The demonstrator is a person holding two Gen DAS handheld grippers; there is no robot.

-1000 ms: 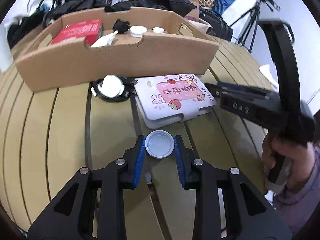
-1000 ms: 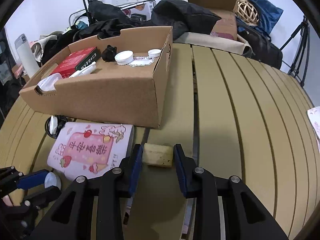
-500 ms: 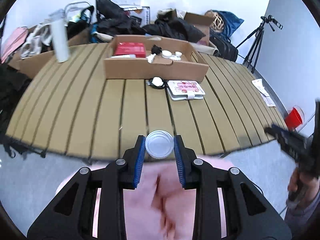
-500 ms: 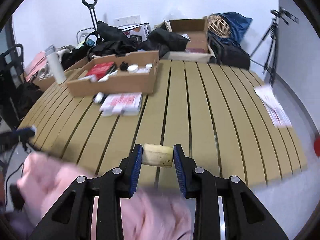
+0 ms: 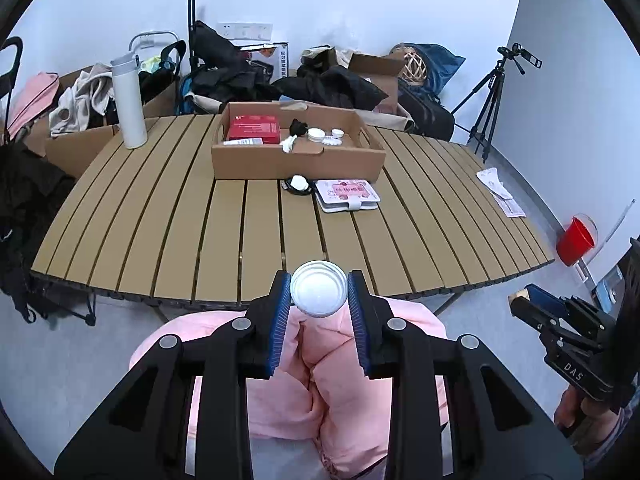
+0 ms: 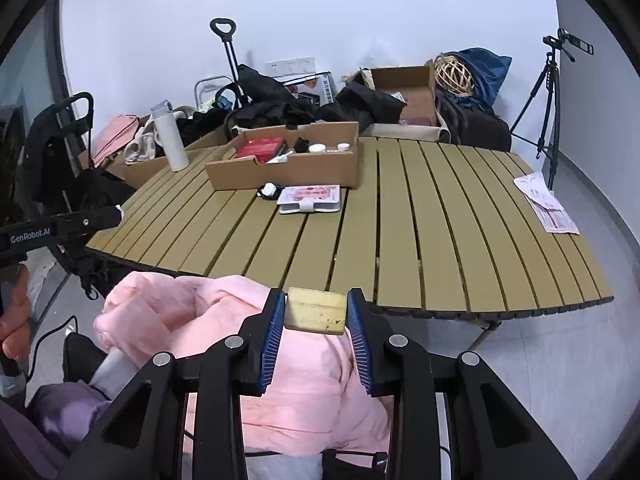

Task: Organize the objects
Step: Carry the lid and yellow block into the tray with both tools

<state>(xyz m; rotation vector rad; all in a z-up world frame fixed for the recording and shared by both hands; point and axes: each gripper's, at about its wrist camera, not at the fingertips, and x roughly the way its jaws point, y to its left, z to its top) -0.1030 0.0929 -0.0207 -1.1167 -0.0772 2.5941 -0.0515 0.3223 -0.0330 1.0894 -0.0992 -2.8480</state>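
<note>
My left gripper (image 5: 319,295) is shut on a white round cap (image 5: 319,294), held off the table above a pink jacket (image 5: 340,380). My right gripper (image 6: 316,312) is shut on a tan rectangular block (image 6: 316,310), also off the table's near edge. The cardboard box (image 5: 296,160) stands far back on the slatted table (image 5: 200,240); it holds a red box (image 5: 253,128), a black item and white caps. It also shows in the right wrist view (image 6: 288,164). A pink-patterned case (image 5: 347,195) and a white charger with cable (image 5: 298,184) lie in front of the box.
A white bottle (image 5: 128,104) stands at the table's far left. Papers (image 6: 546,204) lie at the right edge. Bags, clothes and boxes pile behind the table. A tripod (image 5: 496,96) and a red cup (image 5: 576,240) are on the right floor.
Both grippers have pulled far back from the table with the cap and the block still held. The box and case now look small and distant.
</note>
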